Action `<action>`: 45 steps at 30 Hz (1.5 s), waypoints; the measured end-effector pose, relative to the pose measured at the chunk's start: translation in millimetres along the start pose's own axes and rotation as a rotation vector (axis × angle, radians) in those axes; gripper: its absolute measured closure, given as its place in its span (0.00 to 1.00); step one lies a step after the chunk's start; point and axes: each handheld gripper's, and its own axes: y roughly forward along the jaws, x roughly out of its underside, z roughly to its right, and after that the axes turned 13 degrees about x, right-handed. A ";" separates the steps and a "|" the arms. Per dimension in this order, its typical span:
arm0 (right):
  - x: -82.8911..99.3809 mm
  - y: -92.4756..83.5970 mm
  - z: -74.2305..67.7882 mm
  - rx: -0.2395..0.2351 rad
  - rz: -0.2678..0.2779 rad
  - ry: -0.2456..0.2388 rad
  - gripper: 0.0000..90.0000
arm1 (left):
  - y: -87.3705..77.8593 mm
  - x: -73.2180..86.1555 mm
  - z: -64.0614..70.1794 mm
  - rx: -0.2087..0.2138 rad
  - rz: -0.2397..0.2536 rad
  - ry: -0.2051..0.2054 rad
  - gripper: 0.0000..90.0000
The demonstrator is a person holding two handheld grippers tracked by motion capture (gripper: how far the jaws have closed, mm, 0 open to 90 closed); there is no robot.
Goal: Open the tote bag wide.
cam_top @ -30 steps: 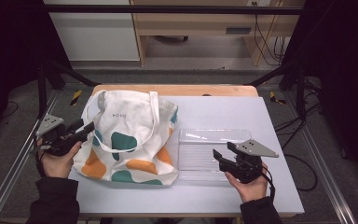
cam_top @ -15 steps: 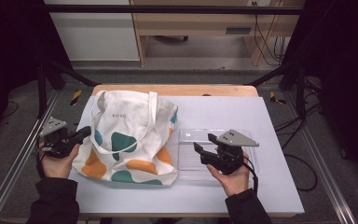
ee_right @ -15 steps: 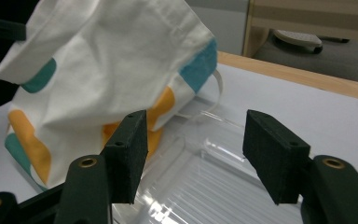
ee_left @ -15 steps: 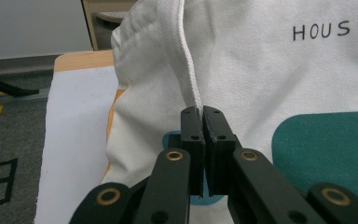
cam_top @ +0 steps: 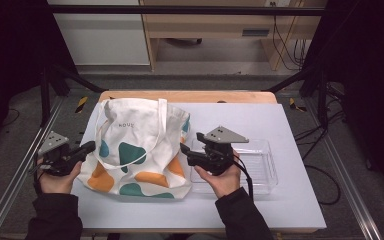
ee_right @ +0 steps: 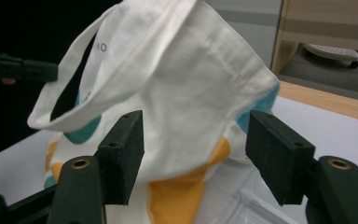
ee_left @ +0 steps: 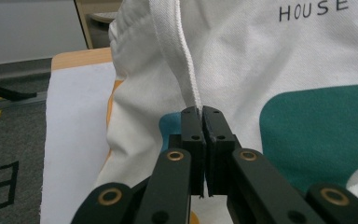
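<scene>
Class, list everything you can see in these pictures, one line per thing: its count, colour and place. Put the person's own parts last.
White cloth tote bag: one, white with teal and orange patches, flat on the table's left half.
Bag strap: one, white, pinched by the left gripper.
Clear plastic tray: one, see-through, right of the bag.
White table: one, white top with a wooden far edge.
Left gripper: one, black, at the bag's left edge, shut on the strap.
Right gripper: one, black, at the bag's right edge, jaws open, just been widening, bag cloth ahead of them.
Hands: two, coming in from the near edge in dark sleeves.
</scene>
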 end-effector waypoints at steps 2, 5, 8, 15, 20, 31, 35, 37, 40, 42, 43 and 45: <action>-2.7 4.5 -5.3 -0.010 0.005 0.006 0.41 | -1.3 1.4 0.5 0.005 0.001 0.002 0.98; -8.4 15.3 -17.6 -0.022 0.013 0.011 0.39 | -1.5 4.0 3.0 0.010 -0.010 0.008 0.98; -14.8 24.1 -26.6 -0.027 0.018 0.014 0.37 | -1.0 7.4 6.4 0.014 -0.022 0.017 0.98; -23.6 40.0 -43.0 -0.037 0.017 0.022 0.35 | -1.9 13.6 12.2 0.017 -0.045 0.038 0.98; -25.6 51.0 -50.7 -0.022 0.014 0.019 0.39 | -3.6 17.4 13.2 0.017 -0.055 0.045 0.98; -17.5 54.2 -52.4 -0.044 -0.058 -0.009 0.90 | -2.6 15.7 10.4 0.009 -0.036 0.031 0.97; -13.9 49.9 -54.6 -0.076 -0.064 -0.028 0.96 | -4.1 11.2 8.7 -0.008 -0.007 0.025 0.87; -10.6 48.2 -54.9 -0.097 -0.061 -0.024 0.96 | -4.6 9.4 8.3 -0.015 0.006 0.023 0.74; -5.1 45.9 -56.0 -0.128 -0.061 -0.021 0.96 | -7.3 -2.1 7.7 -0.022 0.071 0.014 0.59; -1.9 44.3 -58.6 -0.146 -0.063 -0.029 0.96 | -7.7 -10.3 7.7 -0.027 0.092 0.028 0.54; -1.9 44.3 -58.6 -0.146 -0.063 -0.029 0.96 | -7.7 -10.3 7.7 -0.027 0.092 0.028 0.53; 1.4 41.9 -62.6 -0.164 -0.068 -0.040 0.96 | -7.0 -15.7 6.5 -0.042 0.104 0.038 0.53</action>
